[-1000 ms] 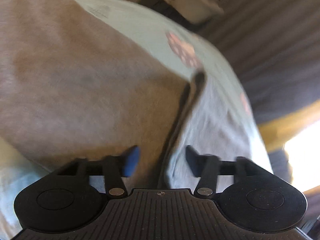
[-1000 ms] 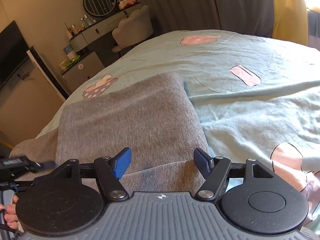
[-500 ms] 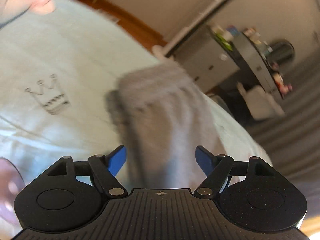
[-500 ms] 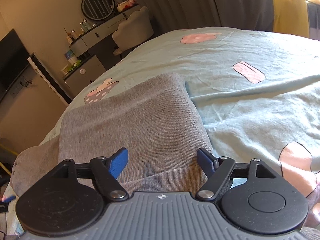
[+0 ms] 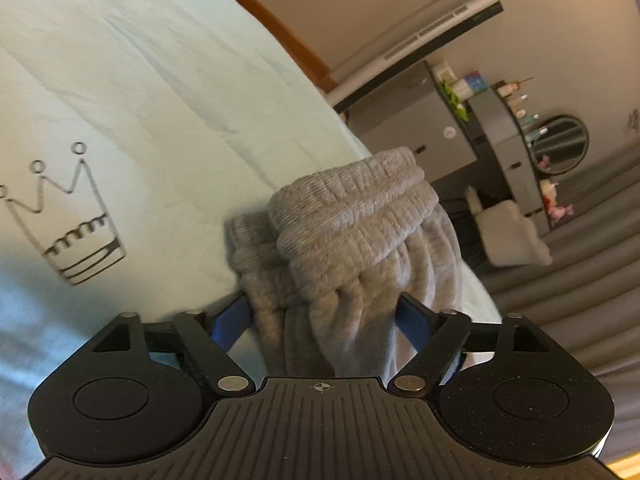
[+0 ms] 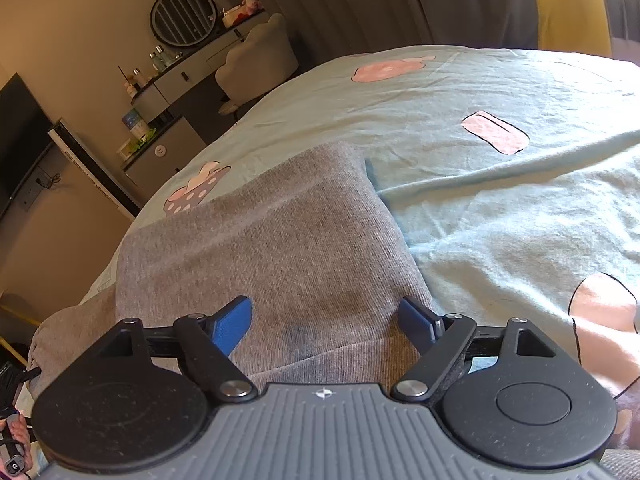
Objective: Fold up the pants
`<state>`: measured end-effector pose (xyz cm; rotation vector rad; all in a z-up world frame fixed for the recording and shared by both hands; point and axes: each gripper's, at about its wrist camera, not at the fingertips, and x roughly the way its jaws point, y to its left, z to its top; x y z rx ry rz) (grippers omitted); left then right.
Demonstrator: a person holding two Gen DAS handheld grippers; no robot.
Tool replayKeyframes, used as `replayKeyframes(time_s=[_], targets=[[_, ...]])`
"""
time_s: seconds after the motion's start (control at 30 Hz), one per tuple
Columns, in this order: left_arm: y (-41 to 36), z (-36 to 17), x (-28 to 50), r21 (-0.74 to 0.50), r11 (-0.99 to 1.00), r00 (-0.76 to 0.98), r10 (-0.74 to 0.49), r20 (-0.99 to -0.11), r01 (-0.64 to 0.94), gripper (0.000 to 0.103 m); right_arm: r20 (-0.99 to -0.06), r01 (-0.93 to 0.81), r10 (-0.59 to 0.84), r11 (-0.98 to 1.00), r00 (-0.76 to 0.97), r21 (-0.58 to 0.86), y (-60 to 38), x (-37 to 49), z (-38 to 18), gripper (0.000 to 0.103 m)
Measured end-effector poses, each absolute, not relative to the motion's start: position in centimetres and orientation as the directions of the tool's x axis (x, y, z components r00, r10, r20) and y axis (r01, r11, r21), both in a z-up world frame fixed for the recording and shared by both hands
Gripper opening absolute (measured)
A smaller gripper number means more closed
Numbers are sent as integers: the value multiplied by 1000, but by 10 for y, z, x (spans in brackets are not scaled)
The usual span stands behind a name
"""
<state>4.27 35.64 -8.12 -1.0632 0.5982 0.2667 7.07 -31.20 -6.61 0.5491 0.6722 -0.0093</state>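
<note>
As the grey pants (image 6: 272, 248) lie folded flat on the bed (image 6: 500, 208), both claws stand released, the left claw (image 5: 324, 320) straddling the bunched waistband (image 5: 352, 208) for its next grab, the right claw (image 6: 326, 322) poised over the near edge.

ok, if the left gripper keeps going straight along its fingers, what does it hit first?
The grey pants: the left gripper is open with their bunched fabric already between its fingers, so the ribbed cuffs come first. Contact can't be confirmed.

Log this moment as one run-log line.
left gripper: just opened, jaws around pants ribbed cuffs | right gripper: just opened, over folded pants | bedsheet: pants flat on it
</note>
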Motion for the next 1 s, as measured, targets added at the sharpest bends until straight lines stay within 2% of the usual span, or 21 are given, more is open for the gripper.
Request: replayKeyframes(time_s=[0.1, 0.13, 0.17, 0.27, 0.37, 0.5, 0.67, 0.87, 0.9, 0.93, 1.0], targets=[[360, -86, 45, -757, 447, 823, -74, -563, -477, 88, -592, 188, 163, 854, 789, 486, -313, 72, -68, 82], [360, -86, 51, -744, 462, 817, -70, -573, -483, 82, -592, 191, 160, 853, 790, 485, -313, 72, -68, 82], [359, -83, 52, -727, 484, 808, -64, -585, -488, 72, -593, 192, 156, 855, 790, 481, -312, 72, -68, 82], [359, -80, 52, -703, 508, 794, -58, -606, -499, 54, -589, 189, 134, 871, 797, 454, -307, 71, -64, 82], [357, -67, 46, -698, 532, 804, -54, -593, -479, 45, -586, 186, 124, 878, 801, 440, -306, 70, -62, 81], [339, -28, 45, -642, 654, 832, -33, -553, -401, 40, -575, 202, 117, 864, 809, 461, -311, 67, -61, 81], [278, 38, 57, -467, 853, 865, -39, -500, -232, 34, -549, 197, 127, 847, 826, 493, -315, 61, -58, 81], [165, 77, 56, -283, 958, 862, -170, -478, 32, 29, -520, 167, 148, 844, 841, 509, -314, 55, -53, 81], [142, 77, 56, -265, 961, 849, -207, -486, 83, 27, -517, 160, 154, 844, 842, 512, -314, 54, -53, 81], [123, 76, 56, -262, 955, 832, -254, -494, 137, 7, -513, 152, 160, 845, 843, 513, -314, 53, -52, 81], [80, 67, 56, -236, 949, 803, -305, -512, 210, 6, -509, 136, 172, 849, 844, 511, -312, 51, -51, 81]])
